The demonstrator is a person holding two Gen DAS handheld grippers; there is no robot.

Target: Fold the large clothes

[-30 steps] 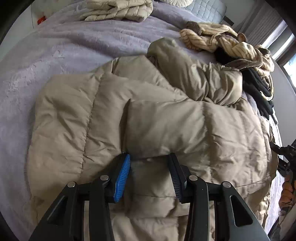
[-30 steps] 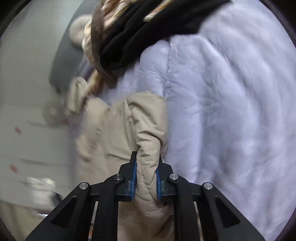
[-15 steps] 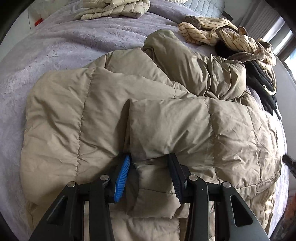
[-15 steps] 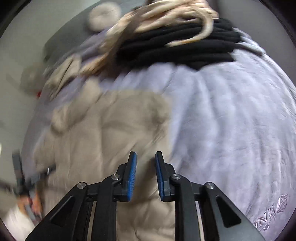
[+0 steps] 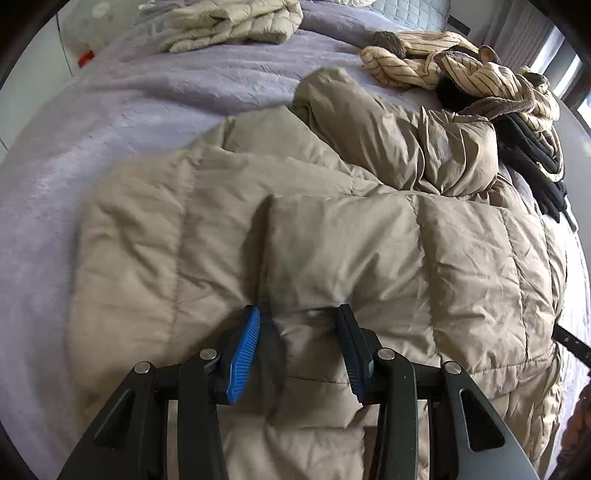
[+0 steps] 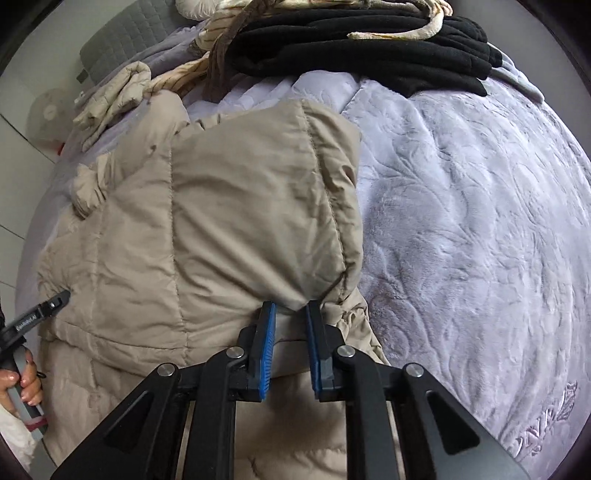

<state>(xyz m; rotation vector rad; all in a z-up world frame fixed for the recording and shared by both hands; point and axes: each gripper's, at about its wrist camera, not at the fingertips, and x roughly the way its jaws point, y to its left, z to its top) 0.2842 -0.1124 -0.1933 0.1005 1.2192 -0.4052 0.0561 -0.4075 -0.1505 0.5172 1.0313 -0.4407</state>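
A beige puffer jacket (image 5: 369,240) lies spread on the lavender bedspread (image 5: 147,92). Its sleeve is bunched at the far right, toward the pile of clothes. My left gripper (image 5: 298,310) is shut on a thick fold at the jacket's near edge, and padding bulges between the blue pads. In the right wrist view the jacket (image 6: 221,221) has a quilted panel folded over. The fabric puckers into my right gripper (image 6: 291,304), whose jaws are closing on that edge. The left gripper's fingertip (image 6: 55,299) and a hand (image 6: 22,376) show at the left rim.
A folded beige quilted garment (image 5: 236,22) lies at the far end of the bed. A striped cream garment (image 5: 461,62) rests on a pile of black clothes (image 6: 369,48) beyond the jacket. A grey padded headboard (image 6: 122,48) stands behind, and bare bedspread (image 6: 480,221) stretches to the right.
The right gripper has rolled and swung sideways over the jacket, and a broad quilted panel now lies before it in place of the narrow sleeve. The left gripper keeps its hold, almost still.
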